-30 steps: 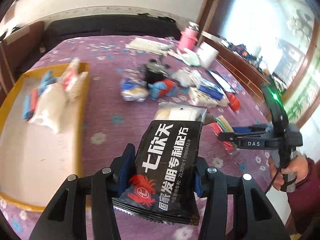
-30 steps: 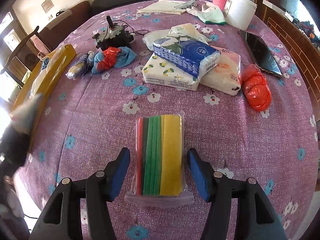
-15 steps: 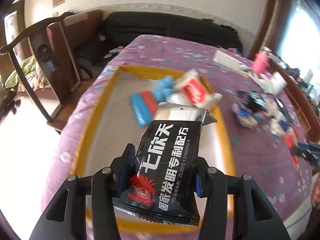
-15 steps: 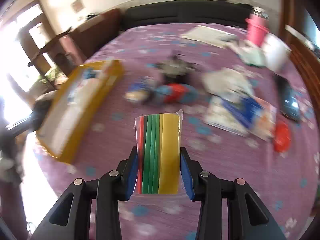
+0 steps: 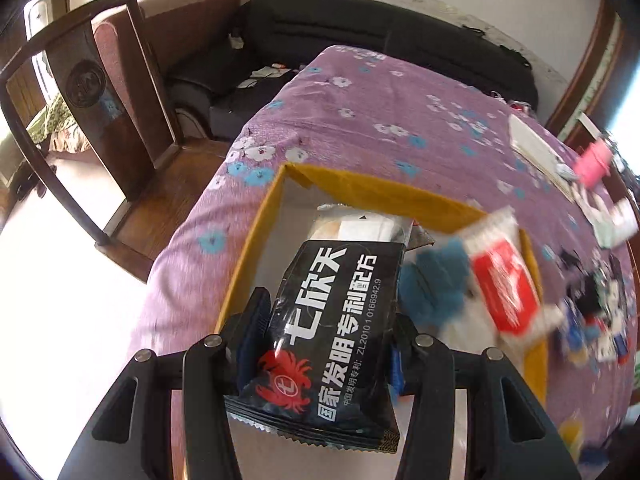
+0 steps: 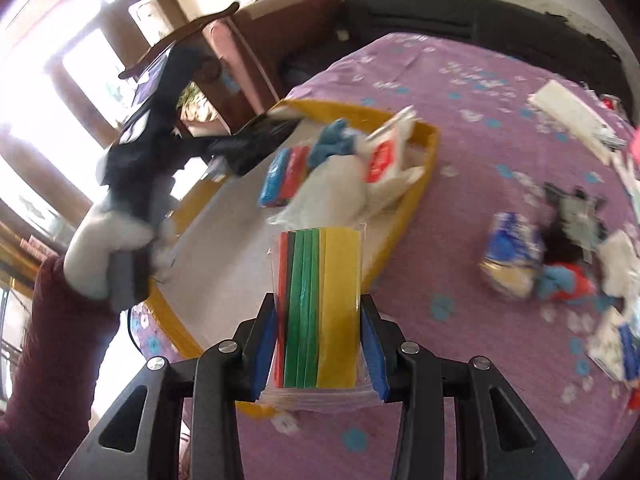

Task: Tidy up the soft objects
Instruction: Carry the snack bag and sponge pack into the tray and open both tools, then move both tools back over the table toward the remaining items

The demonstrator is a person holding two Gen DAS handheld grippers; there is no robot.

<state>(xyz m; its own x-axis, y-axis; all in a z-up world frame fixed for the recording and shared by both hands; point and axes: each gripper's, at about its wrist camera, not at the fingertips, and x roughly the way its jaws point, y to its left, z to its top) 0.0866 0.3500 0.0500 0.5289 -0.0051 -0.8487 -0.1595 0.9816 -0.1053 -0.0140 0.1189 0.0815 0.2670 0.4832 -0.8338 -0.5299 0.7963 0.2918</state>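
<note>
My left gripper is shut on a black packet with white Chinese lettering and a red crab, held above the near left part of the yellow tray. My right gripper is shut on a clear bag of red, green and yellow cloths, held above the tray's near rim. In the tray lie a blue and red pack, a blue cloth, a white bag and a red and white packet. The left gripper also shows in the right wrist view.
The table has a purple flowered cloth. Loose packs, tissue packs and a black device lie right of the tray. A wooden chair and a dark sofa stand beyond the table's far edge.
Both grippers swung left from the cluttered middle of the table to over the yellow tray. The right gripper closed on the bag of cloths and lifted it off the table.
</note>
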